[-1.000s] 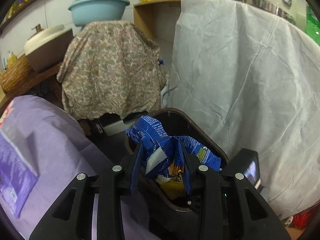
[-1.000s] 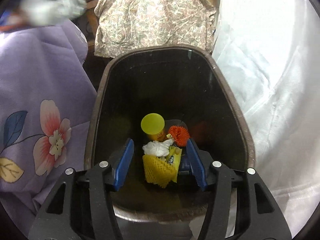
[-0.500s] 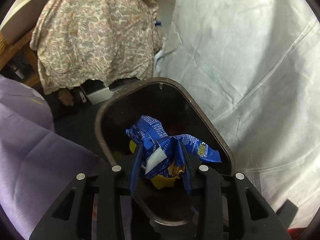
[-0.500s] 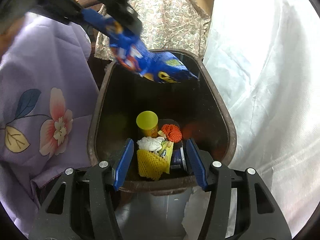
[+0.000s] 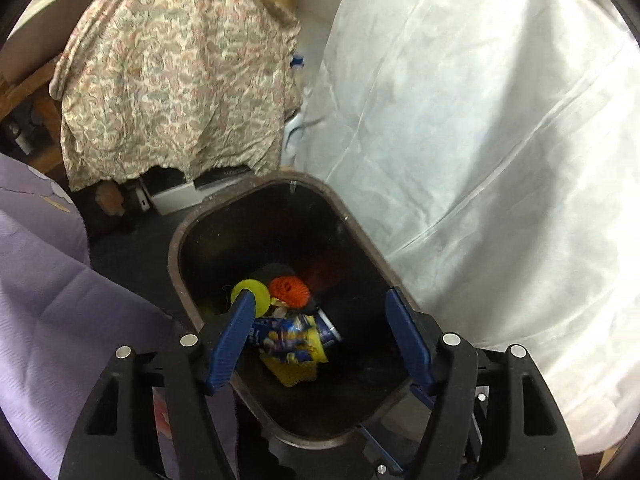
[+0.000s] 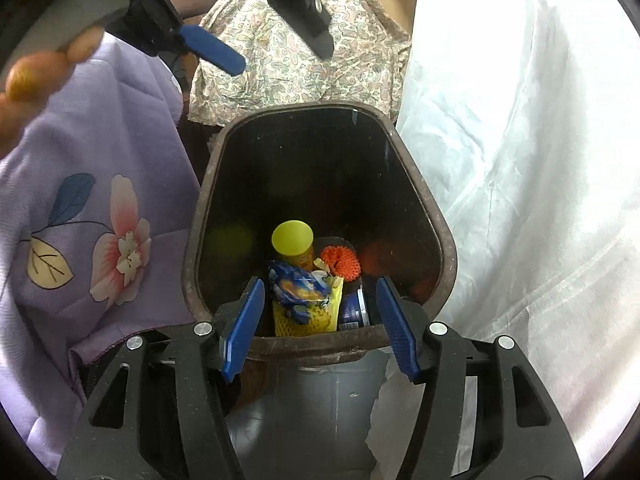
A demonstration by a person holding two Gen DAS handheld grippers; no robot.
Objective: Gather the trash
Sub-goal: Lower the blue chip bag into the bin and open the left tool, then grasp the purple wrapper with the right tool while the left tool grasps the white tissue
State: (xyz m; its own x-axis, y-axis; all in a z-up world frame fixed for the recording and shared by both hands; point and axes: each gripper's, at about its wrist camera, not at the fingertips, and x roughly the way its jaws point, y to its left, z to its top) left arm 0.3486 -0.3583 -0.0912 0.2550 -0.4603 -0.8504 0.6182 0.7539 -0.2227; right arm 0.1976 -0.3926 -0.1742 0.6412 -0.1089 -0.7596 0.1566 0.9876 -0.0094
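A dark brown trash bin (image 5: 176,264) (image 6: 200,216) stands open below both grippers. The blue snack bag (image 5: 286,336) (image 6: 298,288) lies inside it on top of a yellow foam net (image 5: 294,372) (image 6: 324,318), beside a yellow-lidded can (image 6: 292,238), an orange net ball (image 5: 289,290) (image 6: 340,260) and a blue tin (image 6: 354,308). My left gripper (image 5: 320,312) is open and empty above the bin; one of its blue fingers (image 6: 212,52) shows high up in the right wrist view. My right gripper (image 6: 320,300) is open and empty at the bin's near rim.
A purple flowered cloth (image 6: 92,216) (image 5: 48,312) drapes on the left of the bin. A white sheet (image 5: 480,128) (image 6: 520,160) hangs on the right. A paisley cloth (image 5: 172,80) (image 6: 296,52) covers something behind the bin.
My left gripper opened and the blue snack bag dropped from it into the bin. The right gripper drew back a little toward the bin's near rim.
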